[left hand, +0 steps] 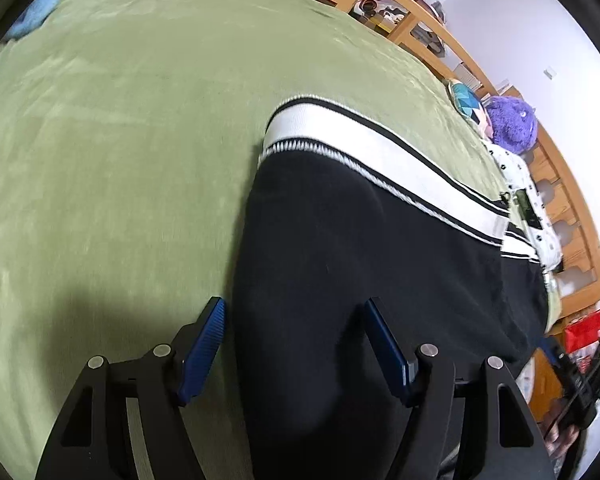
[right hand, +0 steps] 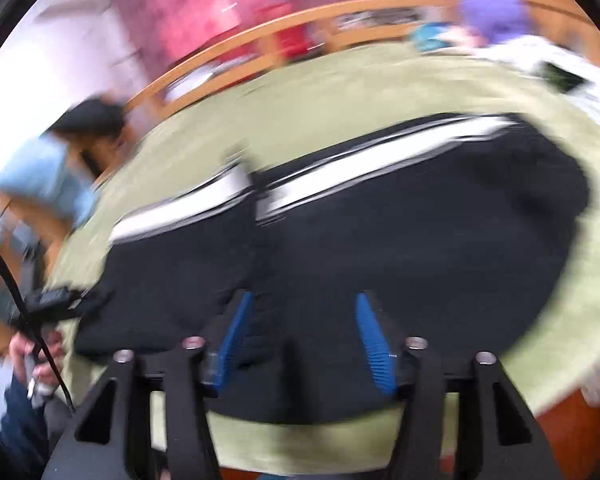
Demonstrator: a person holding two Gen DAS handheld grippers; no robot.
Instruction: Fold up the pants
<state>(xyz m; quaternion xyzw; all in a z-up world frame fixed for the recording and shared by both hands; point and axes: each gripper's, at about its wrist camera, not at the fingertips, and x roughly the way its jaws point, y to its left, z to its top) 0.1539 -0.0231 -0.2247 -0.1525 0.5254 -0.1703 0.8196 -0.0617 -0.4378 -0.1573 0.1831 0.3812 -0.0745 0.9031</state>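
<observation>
**Pants lying crosswise ahead of both grippers**

The black pants [left hand: 360,248] are lying flat on the green bedspread [left hand: 120,140], white side stripe running along the far side. The left gripper [left hand: 294,344] is hovering half-open over the near hem, holding nothing; the right gripper [right hand: 304,340] is likewise spread and empty.

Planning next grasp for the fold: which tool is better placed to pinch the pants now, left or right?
Left, probably. The left tool stands open, steady, straddling the edge of the black pants on the green blanket. The right tool is open too, but its view is motion-blurred.
</observation>
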